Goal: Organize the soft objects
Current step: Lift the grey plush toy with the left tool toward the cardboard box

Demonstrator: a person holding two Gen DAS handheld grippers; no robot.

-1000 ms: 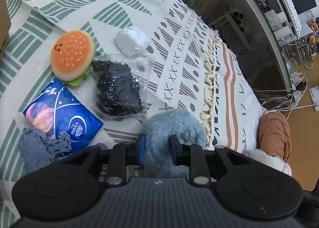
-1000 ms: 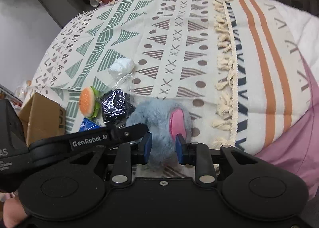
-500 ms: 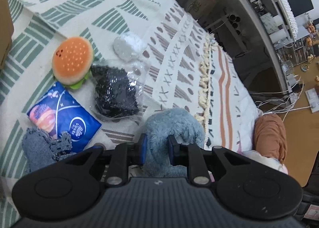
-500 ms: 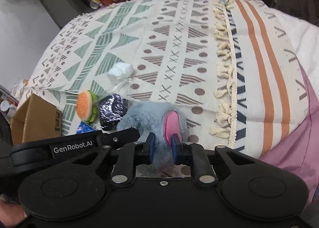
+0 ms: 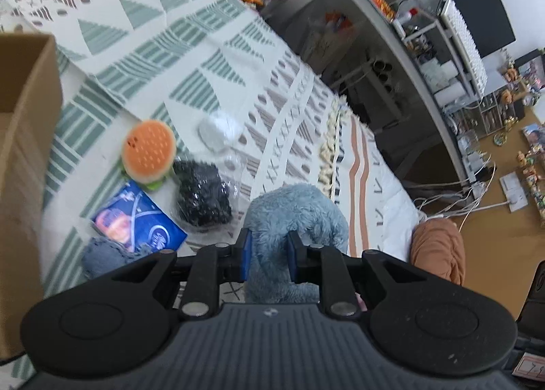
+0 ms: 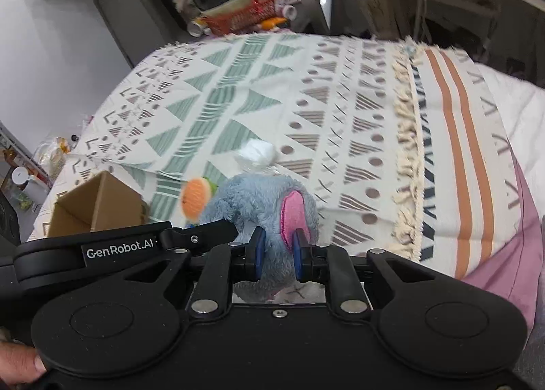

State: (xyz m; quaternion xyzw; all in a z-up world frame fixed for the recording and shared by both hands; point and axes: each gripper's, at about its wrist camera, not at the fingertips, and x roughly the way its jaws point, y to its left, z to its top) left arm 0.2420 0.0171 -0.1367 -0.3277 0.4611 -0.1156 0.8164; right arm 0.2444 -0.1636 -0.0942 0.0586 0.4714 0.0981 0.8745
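Between the blue pads of the left gripper (image 5: 267,248) sits a fold of the grey-blue plush toy (image 5: 299,209), pinched from both sides, with the rest of its furry body bulging up past the fingertips and spilling down under the gripper's body. The right gripper (image 6: 276,250) is clamped on the same plush toy (image 6: 252,202): its two blue pads squeeze the fur just below the pink ear patch (image 6: 292,216), which stands right above the right-hand pad. In the right wrist view the left gripper's black finger reaches in from the left and meets the toy's side, so both tools hold it at once, close together.

The toy hangs over the patterned blanket (image 5: 204,59) covering the bed, near the blanket's fringed edge (image 6: 407,165); whether its underside touches the fabric cannot be told. Further in on the blanket lie a burger plush (image 5: 149,151), a clear bag of black material (image 5: 201,192) just beside it, a white wad (image 5: 219,129) beyond the bag, a blue packet (image 5: 136,223) and a grey knitted piece (image 5: 102,255) touching the packet's near corner. An open cardboard box (image 5: 24,137) stands at the blanket's left side. A person's thumb (image 6: 20,364) shows at the lower left of the right wrist view.
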